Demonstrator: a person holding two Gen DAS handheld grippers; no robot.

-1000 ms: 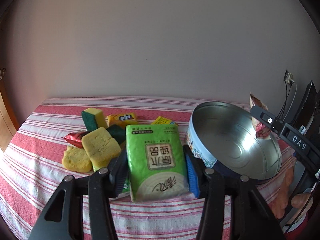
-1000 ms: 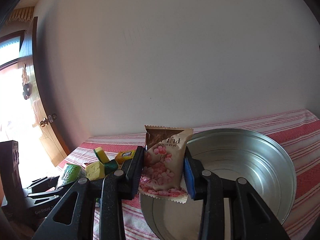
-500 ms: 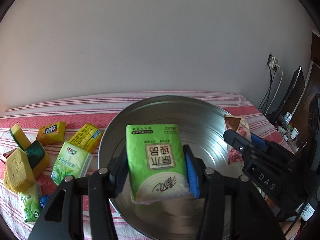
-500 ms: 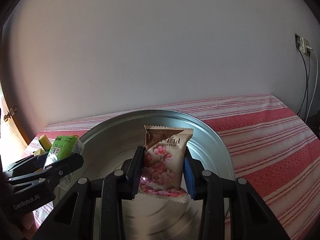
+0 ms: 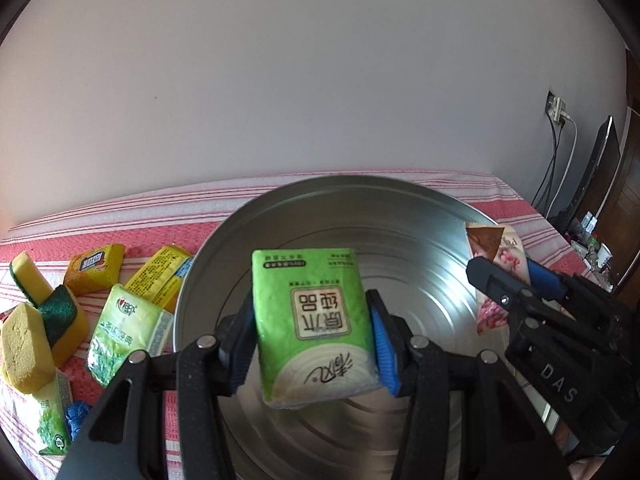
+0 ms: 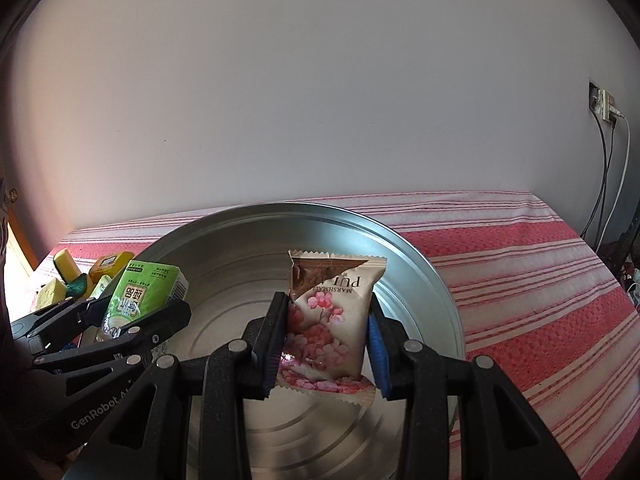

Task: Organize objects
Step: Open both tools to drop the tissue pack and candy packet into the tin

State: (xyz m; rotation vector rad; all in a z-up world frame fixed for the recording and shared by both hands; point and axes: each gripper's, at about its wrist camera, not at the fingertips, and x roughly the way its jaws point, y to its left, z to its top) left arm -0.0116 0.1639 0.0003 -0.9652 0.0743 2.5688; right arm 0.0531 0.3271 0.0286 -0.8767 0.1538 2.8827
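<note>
Over the round metal tin, the left gripper is clamping a green tissue pack at a narrow opening, both pads pressing its sides. The pack is hanging above the tin's floor, not touching it. The right gripper is pinching a pink marshmallow packet the same way, also above the tin's interior. Left of the tin, on the red striped cloth, sponges, yellow packets and another green tissue pack are lying in a loose cluster.
</note>
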